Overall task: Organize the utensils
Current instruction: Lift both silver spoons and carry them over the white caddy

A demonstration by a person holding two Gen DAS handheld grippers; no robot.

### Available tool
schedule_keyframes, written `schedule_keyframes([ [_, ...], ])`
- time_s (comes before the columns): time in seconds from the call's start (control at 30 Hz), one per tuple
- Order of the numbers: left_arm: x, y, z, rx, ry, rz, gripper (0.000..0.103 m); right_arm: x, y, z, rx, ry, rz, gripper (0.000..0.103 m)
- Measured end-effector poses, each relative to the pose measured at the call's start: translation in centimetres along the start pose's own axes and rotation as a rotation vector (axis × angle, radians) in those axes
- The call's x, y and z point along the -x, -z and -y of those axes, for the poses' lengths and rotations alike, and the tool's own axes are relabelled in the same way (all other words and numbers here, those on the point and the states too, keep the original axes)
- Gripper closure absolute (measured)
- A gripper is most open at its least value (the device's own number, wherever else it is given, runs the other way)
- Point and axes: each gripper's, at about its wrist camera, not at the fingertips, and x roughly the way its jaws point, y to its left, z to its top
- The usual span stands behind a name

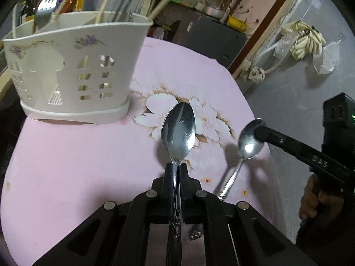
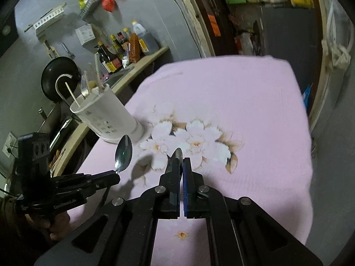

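My left gripper (image 1: 176, 166) is shut on the neck of a steel spoon (image 1: 178, 130), bowl pointing forward, held above the pink flowered cloth (image 1: 66, 166). It also shows in the right wrist view (image 2: 115, 174) with that spoon (image 2: 123, 154). My right gripper (image 2: 180, 163) is shut on the bowl of a second spoon (image 2: 177, 154), mostly hidden between the fingers. In the left wrist view that right gripper (image 1: 258, 130) pinches the second spoon (image 1: 248, 144), its handle hanging down. A white utensil holder (image 1: 71, 71) with chopsticks and a fork stands at the far left of the cloth.
The utensil holder shows at the cloth's left edge in the right wrist view (image 2: 108, 115). A counter with sauce bottles (image 2: 115, 53) and a black pan (image 2: 60, 77) lies behind it. The cloth's right edge drops to a grey floor (image 1: 299, 102).
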Motion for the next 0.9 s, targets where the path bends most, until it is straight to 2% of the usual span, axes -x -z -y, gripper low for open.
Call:
schedule_keyframes([
  [0.3, 2.3, -0.2, 0.3, -0.043, 0.011, 0.106, 0.097, 2.6, -0.7, -3.3, 0.124, 0.036, 0.067, 0.101],
  [0.53, 4.2, -0.8, 0.1, -0.039, 0.022, 0.183, 0.097, 3.8, -1.4, -4.9, 0.17, 0.044, 0.095, 0.101],
  [0.9, 4.8, 0.0, -0.1, -0.019, 0.017, 0.205, 0.098, 3.8, -0.9, -6.3, 0.215, 0.032, 0.074, 0.101],
])
